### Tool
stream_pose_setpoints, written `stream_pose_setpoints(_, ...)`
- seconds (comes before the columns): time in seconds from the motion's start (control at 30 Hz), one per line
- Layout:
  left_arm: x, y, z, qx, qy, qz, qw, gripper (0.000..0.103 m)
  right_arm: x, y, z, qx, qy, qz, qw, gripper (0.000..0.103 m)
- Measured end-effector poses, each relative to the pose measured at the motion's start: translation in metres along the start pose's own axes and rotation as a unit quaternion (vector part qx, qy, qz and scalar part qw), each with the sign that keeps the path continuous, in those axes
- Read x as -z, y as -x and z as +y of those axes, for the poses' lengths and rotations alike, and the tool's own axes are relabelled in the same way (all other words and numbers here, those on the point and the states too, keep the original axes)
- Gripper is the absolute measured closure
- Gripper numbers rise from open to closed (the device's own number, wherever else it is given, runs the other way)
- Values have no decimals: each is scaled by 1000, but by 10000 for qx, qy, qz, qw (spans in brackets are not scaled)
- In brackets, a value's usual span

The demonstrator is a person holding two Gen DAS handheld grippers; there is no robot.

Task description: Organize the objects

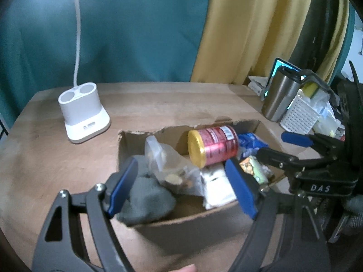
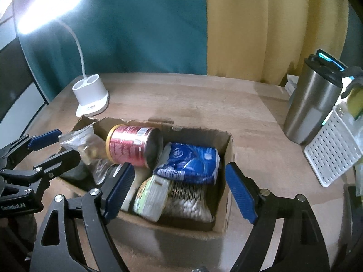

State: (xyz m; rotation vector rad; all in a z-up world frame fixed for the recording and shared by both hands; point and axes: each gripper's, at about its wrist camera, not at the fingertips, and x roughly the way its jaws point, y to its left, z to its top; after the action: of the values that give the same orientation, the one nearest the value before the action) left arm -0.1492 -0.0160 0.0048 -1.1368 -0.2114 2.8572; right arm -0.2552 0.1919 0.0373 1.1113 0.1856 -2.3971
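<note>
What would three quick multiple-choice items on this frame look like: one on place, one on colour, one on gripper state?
1. Where is the red can?
A. Upright beside the lamp base
B. On its side in the cardboard box
C. In the white basket

2. What colour is the can's lid?
A. Yellow
B. Black
C. White

3. How do the two grippers stand?
A. Both open, holding nothing
B. Left shut on the can
C. Right shut on the blue packet

Key:
1 B: the red can lies on its side among the packets in the cardboard box, not by the lamp base or in the white basket.
2 A: its lid shows yellow in the left wrist view.
3 A: the left gripper and right gripper both have their fingers spread with nothing clamped; the blue packet lies free.
</note>
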Motion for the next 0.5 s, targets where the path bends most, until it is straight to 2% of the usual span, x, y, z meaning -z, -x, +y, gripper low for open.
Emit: stream_pose_setpoints(0.5, 29, 32, -14, -25, -67, -14, 10000, 22, 36, 32, 10, 43, 9, -55, 10000, 18)
